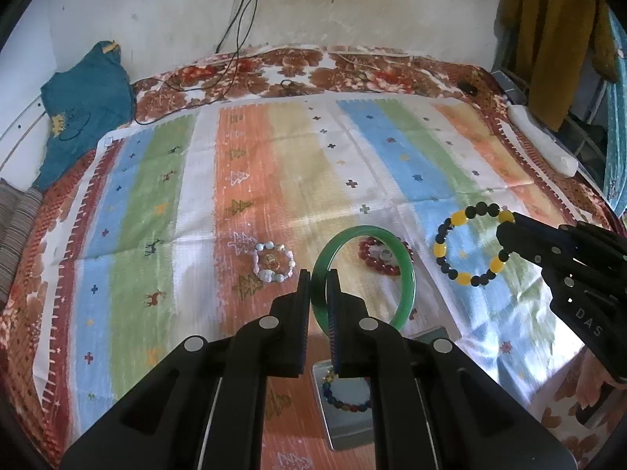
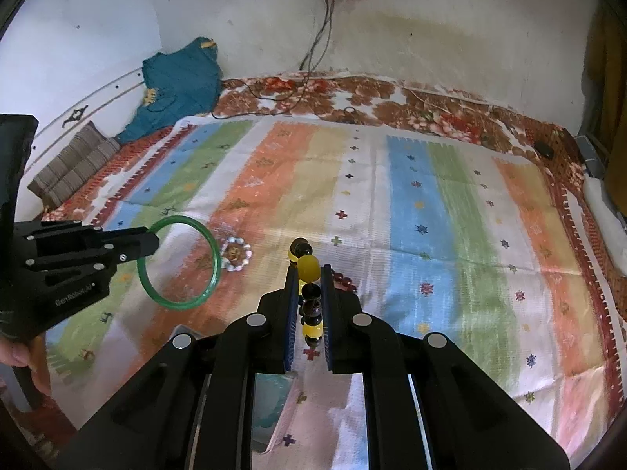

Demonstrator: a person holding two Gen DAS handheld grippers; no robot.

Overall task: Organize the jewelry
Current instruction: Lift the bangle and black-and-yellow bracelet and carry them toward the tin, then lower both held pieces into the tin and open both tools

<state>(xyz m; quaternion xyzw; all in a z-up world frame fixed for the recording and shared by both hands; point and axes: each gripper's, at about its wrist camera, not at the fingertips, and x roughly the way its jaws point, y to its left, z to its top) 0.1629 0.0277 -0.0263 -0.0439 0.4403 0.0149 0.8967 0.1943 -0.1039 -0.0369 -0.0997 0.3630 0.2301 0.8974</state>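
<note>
— What's there?
— A striped cloth [image 1: 274, 164] on a bed. Left gripper [image 1: 318, 274] pinches a green bangle [image 1: 407, 274]; right gripper [image 2: 307, 270] clamps a yellow-black bracelet [image 2: 307, 264], both aloft.
— Next?
— Likely lowering them into the near tin [image 1: 345, 436].

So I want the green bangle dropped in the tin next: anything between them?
Nothing visible does. The left gripper holds the green bangle above the open tin, which holds one multicoloured bead bracelet.
</note>
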